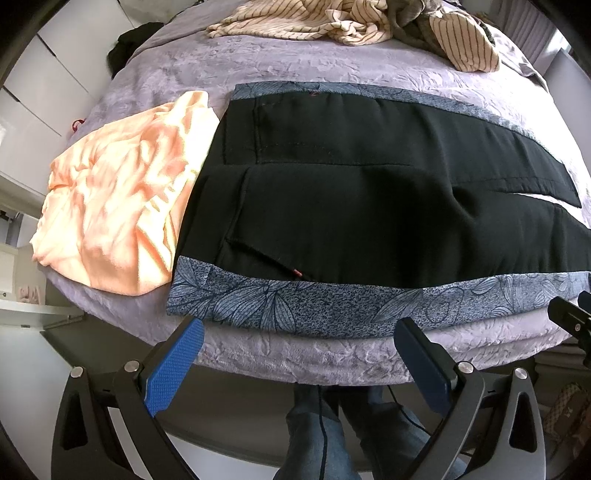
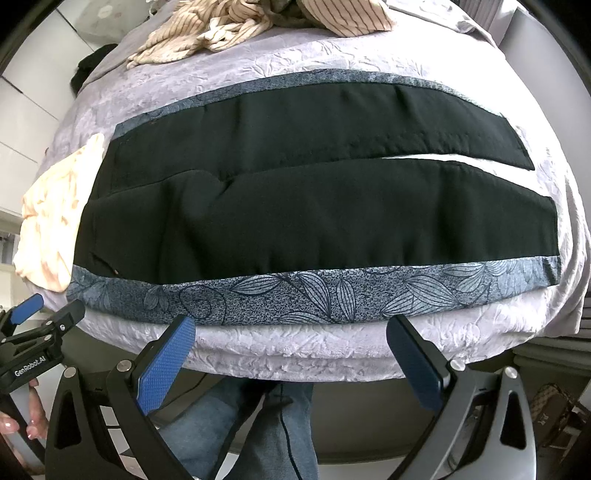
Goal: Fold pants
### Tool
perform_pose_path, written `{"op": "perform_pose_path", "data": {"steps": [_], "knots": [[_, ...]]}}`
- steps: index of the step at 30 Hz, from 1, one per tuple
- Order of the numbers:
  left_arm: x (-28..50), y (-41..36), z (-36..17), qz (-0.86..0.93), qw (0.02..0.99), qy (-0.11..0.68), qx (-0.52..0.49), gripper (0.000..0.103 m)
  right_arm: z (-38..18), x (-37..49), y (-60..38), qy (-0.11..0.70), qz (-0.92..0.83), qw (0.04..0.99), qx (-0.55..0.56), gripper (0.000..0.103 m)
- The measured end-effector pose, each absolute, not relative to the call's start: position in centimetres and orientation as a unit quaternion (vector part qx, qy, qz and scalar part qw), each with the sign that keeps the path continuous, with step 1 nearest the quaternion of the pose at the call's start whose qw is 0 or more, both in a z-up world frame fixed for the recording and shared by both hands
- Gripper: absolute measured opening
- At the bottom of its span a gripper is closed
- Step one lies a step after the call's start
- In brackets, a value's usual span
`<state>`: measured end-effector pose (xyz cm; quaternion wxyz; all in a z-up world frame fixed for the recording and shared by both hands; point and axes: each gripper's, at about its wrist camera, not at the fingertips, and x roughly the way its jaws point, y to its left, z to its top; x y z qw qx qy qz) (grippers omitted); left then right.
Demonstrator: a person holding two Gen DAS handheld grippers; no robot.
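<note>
Black pants (image 1: 369,206) with blue-grey leaf-print side bands lie flat across the lilac bed, waist to the left, both legs running right with a narrow gap between them; they also show in the right wrist view (image 2: 314,206). My left gripper (image 1: 299,332) is open and empty, hovering just off the bed's near edge below the printed band, near the waist end. My right gripper (image 2: 291,328) is open and empty, at the near edge below the band's middle. The left gripper's body (image 2: 40,332) shows at the left of the right wrist view.
A crumpled peach garment (image 1: 114,206) lies left of the waist, touching it. Striped cream clothes (image 1: 314,22) are piled at the far side of the bed (image 1: 295,354). White cabinets (image 1: 37,103) stand to the left. The person's jeans-clad legs (image 1: 332,435) are below the edge.
</note>
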<state>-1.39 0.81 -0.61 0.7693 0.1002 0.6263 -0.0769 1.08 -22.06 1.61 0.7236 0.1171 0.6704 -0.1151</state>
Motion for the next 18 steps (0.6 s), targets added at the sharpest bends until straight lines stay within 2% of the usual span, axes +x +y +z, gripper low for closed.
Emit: {"op": "perform_pose_path", "data": {"steps": [8,18], "knots": [[-1.43,0.77,-0.85,-0.09,0.736,0.665,0.081,0.103,1.46,1.02,-22.27,0.671,-0.114,0.723,0.117,0.103],[-1.66,0.16,-1.47,-0.078,0.739,0.662,0.093,0.103,0.85,0.66,-22.93,0.676,-0.116,0.718,0.123,0.103]]}}
